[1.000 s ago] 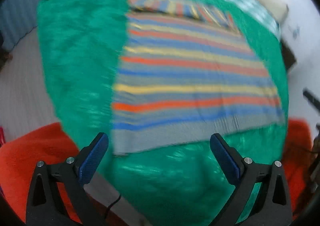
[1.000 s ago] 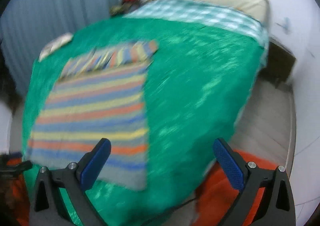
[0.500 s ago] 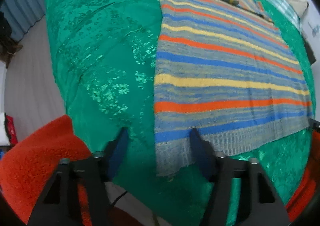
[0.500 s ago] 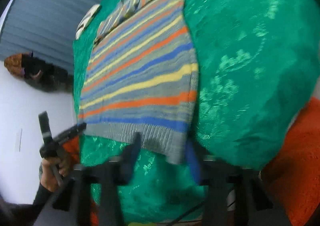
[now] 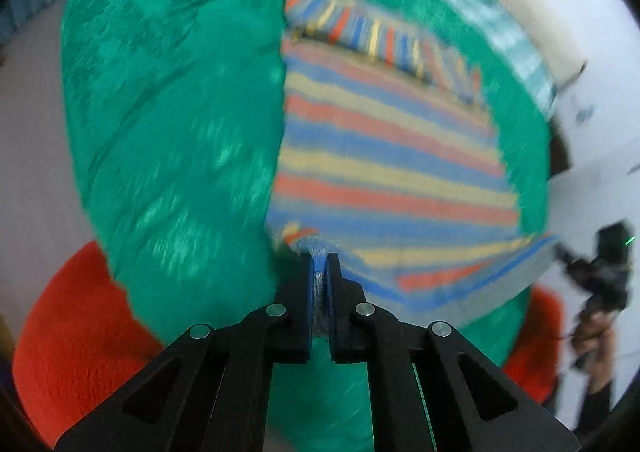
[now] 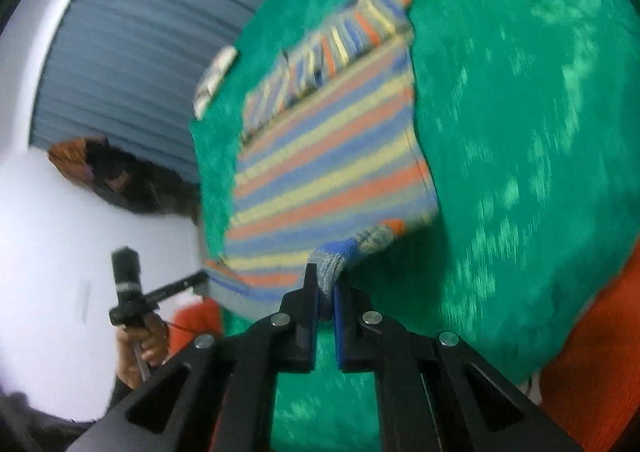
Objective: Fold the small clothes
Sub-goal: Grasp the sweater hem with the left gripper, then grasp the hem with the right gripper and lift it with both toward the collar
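Observation:
A striped knit sweater [image 5: 384, 156], grey with orange, yellow and blue bands, lies on a green bedspread [image 5: 168, 100]. Its sleeves are folded across the far end. My left gripper [image 5: 319, 264] is shut on the sweater's near left hem corner and lifts it off the bed. My right gripper [image 6: 327, 276] is shut on the near right hem corner of the sweater [image 6: 320, 172], also lifted. The near hem hangs raised between both grippers. Both views are blurred.
An orange-red rug [image 5: 72, 332] lies at the foot of the bed [image 6: 520, 132]. A pillow [image 5: 500, 0] lies at the bed's head. A small printed object [image 6: 214, 80] rests near the bedspread's far left edge. A blue curtain [image 6: 132, 52] hangs behind.
Both grippers were open above the hem a second ago, came down over its two corners, and have now shut on them and raised the hem off the bed.

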Motion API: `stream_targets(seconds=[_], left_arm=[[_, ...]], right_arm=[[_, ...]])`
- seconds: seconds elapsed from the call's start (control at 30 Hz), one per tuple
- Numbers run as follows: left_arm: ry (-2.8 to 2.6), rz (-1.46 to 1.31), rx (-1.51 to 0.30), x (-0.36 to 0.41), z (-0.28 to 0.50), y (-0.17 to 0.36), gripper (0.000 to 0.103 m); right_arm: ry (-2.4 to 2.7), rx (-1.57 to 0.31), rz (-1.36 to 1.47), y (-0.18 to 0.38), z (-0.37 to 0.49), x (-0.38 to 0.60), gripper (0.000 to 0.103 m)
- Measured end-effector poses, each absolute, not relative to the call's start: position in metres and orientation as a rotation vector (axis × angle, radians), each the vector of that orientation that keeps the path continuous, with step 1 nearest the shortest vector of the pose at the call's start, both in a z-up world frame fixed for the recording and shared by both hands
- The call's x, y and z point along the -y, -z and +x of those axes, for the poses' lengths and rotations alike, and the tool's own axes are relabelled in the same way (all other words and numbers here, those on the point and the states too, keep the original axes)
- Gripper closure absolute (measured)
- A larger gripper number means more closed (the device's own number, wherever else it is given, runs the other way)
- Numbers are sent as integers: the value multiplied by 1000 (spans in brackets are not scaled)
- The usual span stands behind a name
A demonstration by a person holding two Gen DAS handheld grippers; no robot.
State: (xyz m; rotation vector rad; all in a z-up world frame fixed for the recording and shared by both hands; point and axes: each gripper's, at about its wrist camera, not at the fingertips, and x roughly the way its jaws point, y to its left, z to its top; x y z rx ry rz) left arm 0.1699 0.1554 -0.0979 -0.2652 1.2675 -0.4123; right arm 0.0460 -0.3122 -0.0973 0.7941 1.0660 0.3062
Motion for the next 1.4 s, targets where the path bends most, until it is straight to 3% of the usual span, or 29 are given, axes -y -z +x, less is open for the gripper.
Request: stream_targets(seconds=[0.27, 0.73, 0.8, 0.83, 0.87, 0.9, 1.1, 1.17, 1.2, 1.23, 1.27, 1.3, 1.33, 1.4], left_arm=[[382, -397, -1095, -124, 311, 78, 99], [270, -479, -1109, -107, 497, 133, 98], [217, -482, -1131, -105, 525, 148, 88], [158, -457, -1172, -105, 537, 155, 72], [85, -437, -1212, -109, 547, 161, 66], [65, -441, -1202, -114, 548, 158, 63], [140, -319, -1030, -119, 491, 114, 48], [234, -215, -991, -98, 448, 109, 36], [281, -167, -972, -87, 424, 109, 25], [329, -115, -953, -75, 400, 113, 20], [365, -21, -951, -61, 369, 124, 20], [378, 52, -991, -53, 351, 139, 25], [375, 94, -1043, -51, 341, 153, 44], [348, 155, -1098, -62, 315, 179, 49]], right_arm=[[-234, -918, 822, 89, 167, 353, 97], [-181, -943, 831, 132, 393, 414, 97], [-195, -917, 838, 144, 410, 418, 95], [-176, -915, 827, 153, 421, 420, 92], [-142, -913, 812, 157, 425, 421, 82], [-108, -906, 796, 159, 427, 423, 75], [-101, -849, 503, 114, 396, 394, 74], [-156, -863, 361, 99, 380, 366, 72], [-195, -865, 307, 93, 371, 351, 67], [-259, -867, 241, 88, 357, 328, 54], [-301, -870, 200, 89, 348, 314, 45], [-343, -883, 157, 92, 339, 300, 46], [-384, -933, 109, 104, 325, 285, 48], [-350, -1126, 46, 141, 306, 276, 71]])
